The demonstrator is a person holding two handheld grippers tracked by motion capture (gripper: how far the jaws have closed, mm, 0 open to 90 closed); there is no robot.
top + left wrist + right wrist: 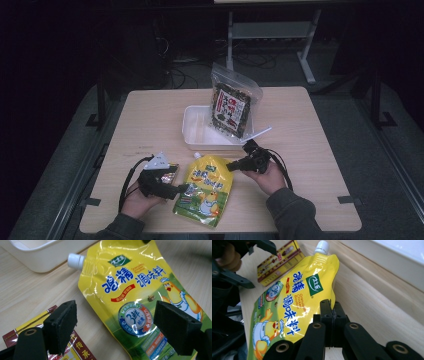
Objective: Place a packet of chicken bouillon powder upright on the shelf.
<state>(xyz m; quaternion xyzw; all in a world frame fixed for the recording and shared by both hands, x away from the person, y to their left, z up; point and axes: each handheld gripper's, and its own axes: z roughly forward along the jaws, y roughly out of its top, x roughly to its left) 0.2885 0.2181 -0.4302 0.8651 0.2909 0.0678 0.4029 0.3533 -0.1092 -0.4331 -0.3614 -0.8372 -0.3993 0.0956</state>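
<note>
Your right hand-held gripper (332, 308) is clamped fully together on the right edge of the yellow pouch (205, 190), near its upper corner; in the right gripper view the two jaws meet pad to pad with the pouch edge between them

Your left hand-held gripper (115, 322) has its jaws wide apart and holds nothing. They hover over the pouch's lower left part and the red box (62, 350) just beside it

Pouch lies flat on the table (150, 115), printed face up, white cap (75, 260) pointing toward the white tray (197, 132). Tray already carries the seaweed bag (232, 105), propped upright against its right end

Judgement: one item looks packed, pouch is gripped but not yet lifted, box untouched. Left to do, probably: raise the pouch, carry it over the rim, set it in the free left part of the tray, then the box
</note>
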